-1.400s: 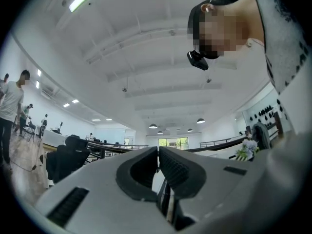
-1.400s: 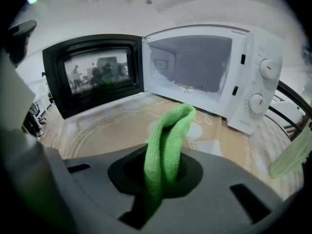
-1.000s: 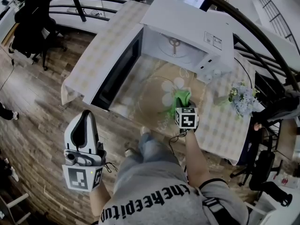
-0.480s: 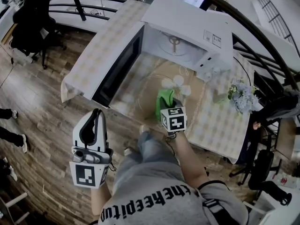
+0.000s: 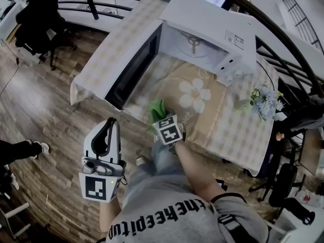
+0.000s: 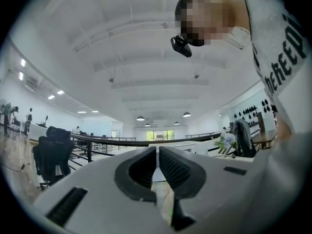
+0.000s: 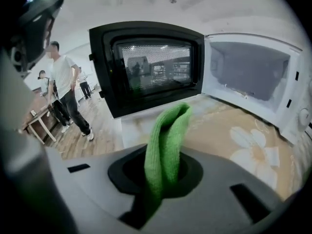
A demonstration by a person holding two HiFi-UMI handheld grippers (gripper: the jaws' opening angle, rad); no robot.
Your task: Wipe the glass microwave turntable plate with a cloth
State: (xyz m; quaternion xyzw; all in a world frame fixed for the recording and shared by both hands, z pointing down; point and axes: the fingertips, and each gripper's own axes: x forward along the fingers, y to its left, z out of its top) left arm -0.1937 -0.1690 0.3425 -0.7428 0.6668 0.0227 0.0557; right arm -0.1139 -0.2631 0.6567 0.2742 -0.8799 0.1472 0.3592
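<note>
The glass turntable plate (image 5: pixel 178 87) lies on a beige flower mat (image 5: pixel 195 96) in front of the open microwave (image 5: pixel 202 32); its clear rim is faint. My right gripper (image 5: pixel 158 113) is shut on a green cloth (image 5: pixel 156 107) at the near left part of the plate, close to the table's front edge. In the right gripper view the folded cloth (image 7: pixel 165 140) stands up between the jaws of the right gripper (image 7: pixel 163 165), with the mat's flower (image 7: pixel 253 145) to the right. My left gripper (image 5: pixel 108 126) hangs shut over the floor, away from the table; its jaws (image 6: pixel 157 167) hold nothing.
The microwave door (image 7: pixel 151 65) stands open to the left, the white cavity (image 7: pixel 253 69) to the right. A flower bunch (image 5: pixel 266 103) sits at the table's right. Railings and a black chair (image 5: pixel 35 14) lie beyond. People stand on the wood floor (image 7: pixel 63 89).
My right gripper has carried the green cloth leftward and nearer, from beside the flower print to the plate's near left side. The left gripper rose slightly and stayed shut.
</note>
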